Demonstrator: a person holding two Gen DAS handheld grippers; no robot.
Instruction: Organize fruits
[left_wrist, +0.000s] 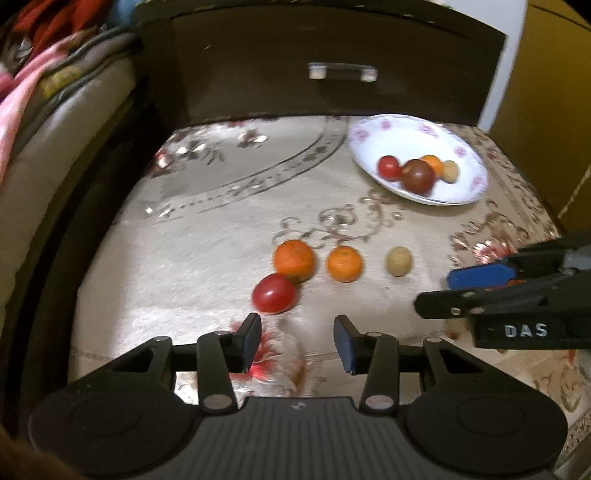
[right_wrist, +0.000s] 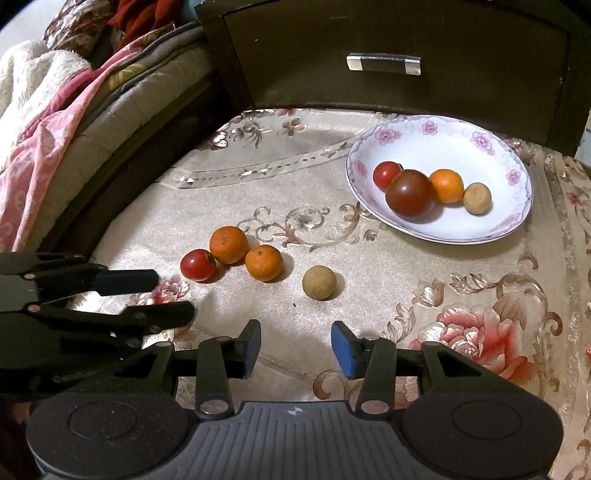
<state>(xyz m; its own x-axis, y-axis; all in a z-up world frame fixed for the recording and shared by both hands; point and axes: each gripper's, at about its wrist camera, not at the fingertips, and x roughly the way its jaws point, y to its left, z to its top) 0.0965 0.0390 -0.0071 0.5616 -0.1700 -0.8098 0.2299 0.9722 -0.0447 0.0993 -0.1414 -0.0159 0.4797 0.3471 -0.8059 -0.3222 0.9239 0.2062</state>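
**Orange, red and tan fruit split between cloth and plate**

Satin-like beige cloth with floral scrolls (right_wrist: 229, 184) covers the surface in front of a dark wooden drawer front with a metal handle (right_wrist: 384, 64). On the cloth lie four loose fruits. A glossy red tomato (right_wrist: 198, 264) touches a round orange tangerine (right_wrist: 229, 244) at its 1 o'clock. A second, slightly smaller orange tangerine (right_wrist: 264, 263) sits just beside the first, at its 4 o'clock. A small round tan-brown fruit (right_wrist: 319, 282) lies apart from them, at about 4 o'clock from the second tangerine.

At 1 o'clock from this group stands a white shallow plate with pink flower rim (right_wrist: 439, 133). It holds a small red tomato (right_wrist: 386, 174), a large dark red-brown tomato (right_wrist: 410, 194), an orange tangerine in the plate (right_wrist: 447, 185) and a small tan fruit in the plate (right_wrist: 477, 198), packed side by side in a row.

The left gripper (left_wrist: 297, 341) hovers with its blue-padded jaws spread and nothing between them; the loose red tomato lies at its 12 o'clock, slightly left. The right gripper (right_wrist: 295, 347) likewise has its jaws parted and bare, with the loose tan fruit just ahead at 12 o'clock. The left wrist view is blurred, so contact between tomato and tangerine there is probably, not certainly, the same.

Folded pink and beige bedding (right_wrist: 55, 122) lies at 10 o'clock.
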